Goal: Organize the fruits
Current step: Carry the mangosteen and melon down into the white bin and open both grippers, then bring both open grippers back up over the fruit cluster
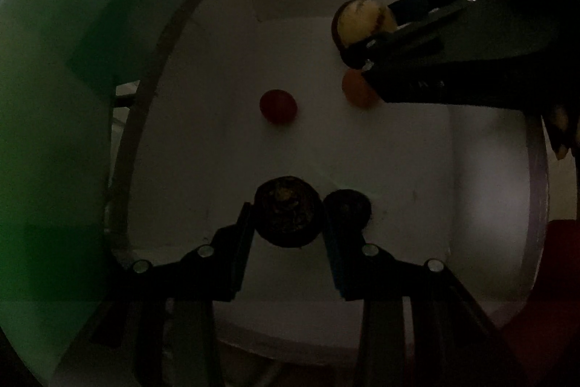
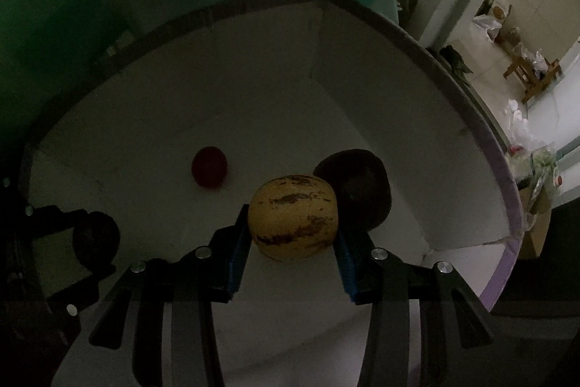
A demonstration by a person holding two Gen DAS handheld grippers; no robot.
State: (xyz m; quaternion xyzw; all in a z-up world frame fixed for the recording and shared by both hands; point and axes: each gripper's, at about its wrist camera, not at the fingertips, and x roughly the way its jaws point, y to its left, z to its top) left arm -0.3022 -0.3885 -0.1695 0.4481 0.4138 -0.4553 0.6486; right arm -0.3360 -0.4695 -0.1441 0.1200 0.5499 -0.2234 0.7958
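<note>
Both claws reach down into a white cardboard box (image 1: 380,147) with smooth walls. The left claw (image 1: 288,218) grips a dark, rough, round fruit (image 1: 288,216); a second dark fruit (image 1: 349,207) lies just beside it. The right claw (image 2: 293,222) clamps a smooth yellow fruit (image 2: 293,215) streaked with brown, a large dark fruit (image 2: 357,187) close behind it. A small red fruit (image 1: 278,106) sits mid-floor. Only the left view shows an orange fruit (image 1: 357,89) under the right claw.
</note>
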